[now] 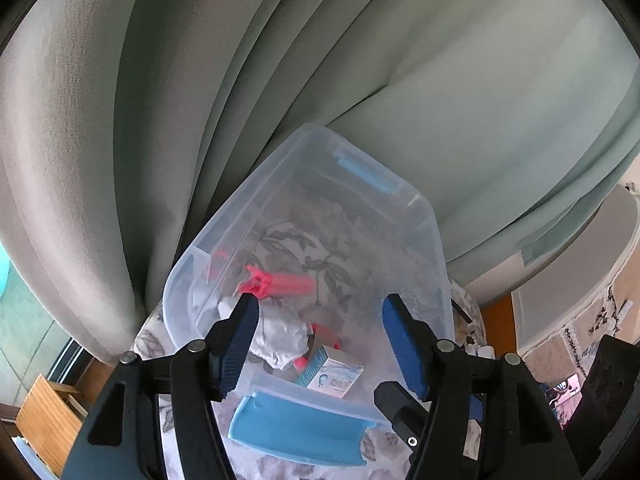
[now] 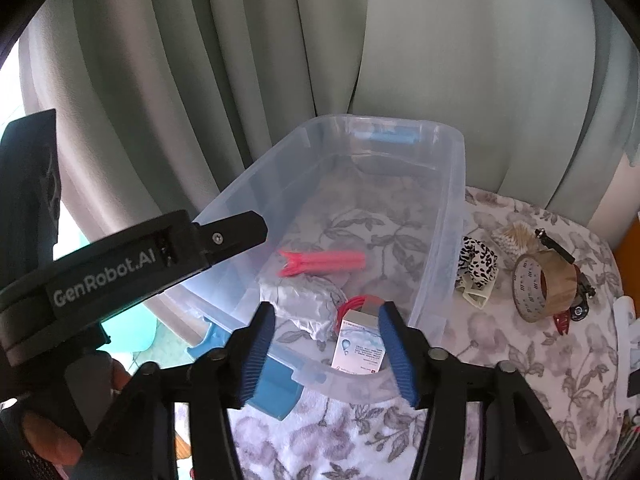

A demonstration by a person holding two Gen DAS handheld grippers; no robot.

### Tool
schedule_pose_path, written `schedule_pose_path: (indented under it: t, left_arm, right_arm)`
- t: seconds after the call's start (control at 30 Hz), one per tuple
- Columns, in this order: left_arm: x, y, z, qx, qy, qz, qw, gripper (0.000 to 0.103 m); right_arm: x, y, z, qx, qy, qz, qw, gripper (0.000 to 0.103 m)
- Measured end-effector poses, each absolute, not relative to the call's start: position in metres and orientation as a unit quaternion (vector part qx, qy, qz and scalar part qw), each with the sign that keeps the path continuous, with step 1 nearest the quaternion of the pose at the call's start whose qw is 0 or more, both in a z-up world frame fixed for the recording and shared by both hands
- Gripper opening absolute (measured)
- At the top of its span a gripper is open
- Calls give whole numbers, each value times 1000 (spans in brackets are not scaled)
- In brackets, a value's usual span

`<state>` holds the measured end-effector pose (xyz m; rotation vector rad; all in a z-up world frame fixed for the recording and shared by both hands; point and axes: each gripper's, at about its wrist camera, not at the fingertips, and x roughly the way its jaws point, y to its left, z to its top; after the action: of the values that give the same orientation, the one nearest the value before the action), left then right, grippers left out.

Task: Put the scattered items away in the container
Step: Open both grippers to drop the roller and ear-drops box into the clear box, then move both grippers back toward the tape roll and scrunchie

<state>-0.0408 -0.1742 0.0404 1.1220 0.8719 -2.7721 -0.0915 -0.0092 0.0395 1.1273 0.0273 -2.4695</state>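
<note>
A clear plastic bin (image 1: 434, 240) with blue latches stands on a floral tablecloth. In it lie a pink clip (image 1: 280, 282), blurred in the left wrist view, a crumpled silvery bundle (image 1: 280, 336), a red item (image 2: 354, 304) and a small white-and-blue box (image 1: 332, 372). My left gripper (image 1: 322, 304) hangs open over the bin's near end with nothing between its pads. My right gripper (image 2: 326, 312) is open above the near rim of the bin (image 2: 456, 200). The box (image 2: 360, 350) leans on the near wall just beyond its pads, which do not press on it.
On the cloth right of the bin lie a black-and-white patterned item (image 2: 478, 264), a bristle brush (image 2: 514, 238), a roll of brown tape (image 2: 544, 284) and a red claw clip (image 2: 562, 322). Grey-green curtains hang close behind. A hand (image 2: 52, 436) holds the left gripper's handle.
</note>
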Motion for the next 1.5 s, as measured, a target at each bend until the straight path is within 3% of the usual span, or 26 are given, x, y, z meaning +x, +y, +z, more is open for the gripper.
schedule_pose_path:
  t: [0.47,1.5]
  left_arm:
    - [-29,-157,54,368,260,-892,33,78]
    - [-30,-4,92,393,110,-912,-31,79]
  right_arm:
    - [-70,14,59,384,-10,-901,200,65]
    - [-27,165,80,336,-147,-922,120,71]
